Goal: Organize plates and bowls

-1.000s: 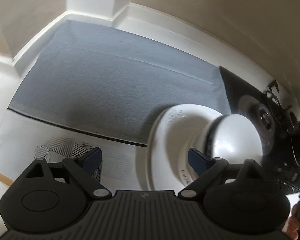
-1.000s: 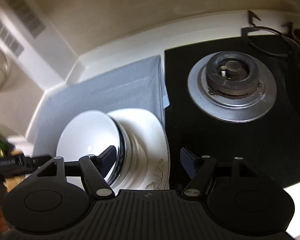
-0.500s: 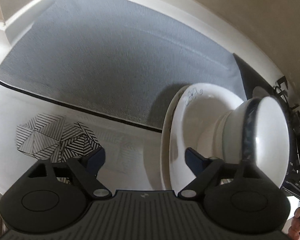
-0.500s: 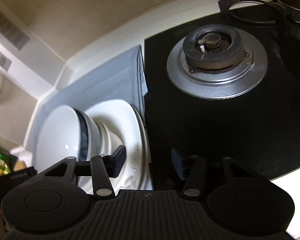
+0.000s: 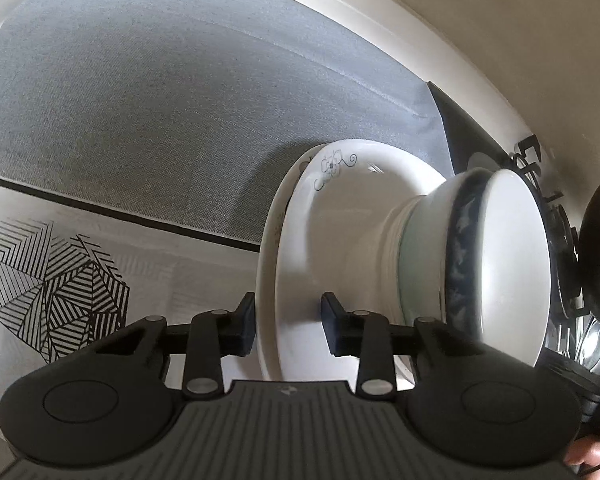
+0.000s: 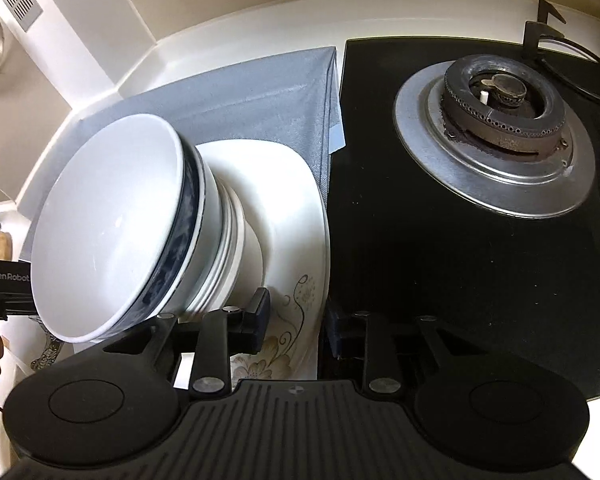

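A stack of white plates with several nested bowls on top sits over the grey mat's near edge. The top bowl is white with a blue band. My left gripper is closed around the plates' near rim, one finger on each side. My right gripper is closed around the plates' opposite rim, where a floral print shows. Both grippers hold the same stack from opposite sides.
A grey mat covers the white counter's corner. A black gas hob with a steel burner lies right of the stack. A black-and-white patterned sheet lies on the counter. A dark pan stands on the hob.
Both grippers have moved in on the plate stack and narrowed their jaws from wide open to closed around the plate rims.
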A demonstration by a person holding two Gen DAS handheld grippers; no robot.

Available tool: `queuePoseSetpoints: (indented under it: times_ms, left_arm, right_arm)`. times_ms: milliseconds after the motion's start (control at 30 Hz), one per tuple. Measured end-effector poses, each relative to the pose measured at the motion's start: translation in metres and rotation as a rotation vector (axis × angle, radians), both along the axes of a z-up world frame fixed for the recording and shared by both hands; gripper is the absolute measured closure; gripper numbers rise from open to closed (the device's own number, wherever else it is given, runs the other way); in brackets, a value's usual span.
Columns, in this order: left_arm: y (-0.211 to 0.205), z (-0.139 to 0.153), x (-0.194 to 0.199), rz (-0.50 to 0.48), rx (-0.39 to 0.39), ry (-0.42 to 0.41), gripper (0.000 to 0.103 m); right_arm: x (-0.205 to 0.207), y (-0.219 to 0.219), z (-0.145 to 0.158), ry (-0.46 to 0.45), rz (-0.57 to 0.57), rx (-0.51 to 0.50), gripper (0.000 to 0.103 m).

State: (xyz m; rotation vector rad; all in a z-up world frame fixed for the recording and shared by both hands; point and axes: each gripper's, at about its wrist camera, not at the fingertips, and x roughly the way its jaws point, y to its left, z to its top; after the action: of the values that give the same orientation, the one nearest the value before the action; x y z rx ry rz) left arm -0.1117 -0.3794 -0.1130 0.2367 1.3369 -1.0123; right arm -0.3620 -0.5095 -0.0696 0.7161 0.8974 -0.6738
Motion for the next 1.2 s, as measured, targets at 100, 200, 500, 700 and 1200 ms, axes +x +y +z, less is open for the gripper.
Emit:
queuePoseSetpoints:
  times_ms: [100,200,500,700,1200]
  left_arm:
    - [0.003,0.001,0.007,0.010,0.000,-0.001,0.066]
    - [0.005,0.001,0.016,0.019,0.001,-0.001,0.066]
    - [0.011,0.007,0.042,0.054,0.005,-0.022,0.065]
    - [0.010,0.024,0.033,0.014,0.010,-0.187,0.054]
    - [0.076,0.095,-0.014,0.046,0.060,-0.458,0.000]
  right_arm:
    - [0.008,0.006,0.001,0.017,-0.001,-0.001,0.072]
    - [0.017,0.009,0.001,0.022,0.005,0.005,0.072]
    - [0.042,0.012,-0.003,0.004,0.013,0.032,0.071]
    - [0.043,0.007,-0.003,-0.008,0.031,0.039,0.070]
    - [0.025,0.077,0.065,-0.065,0.105,-0.233,0.024]
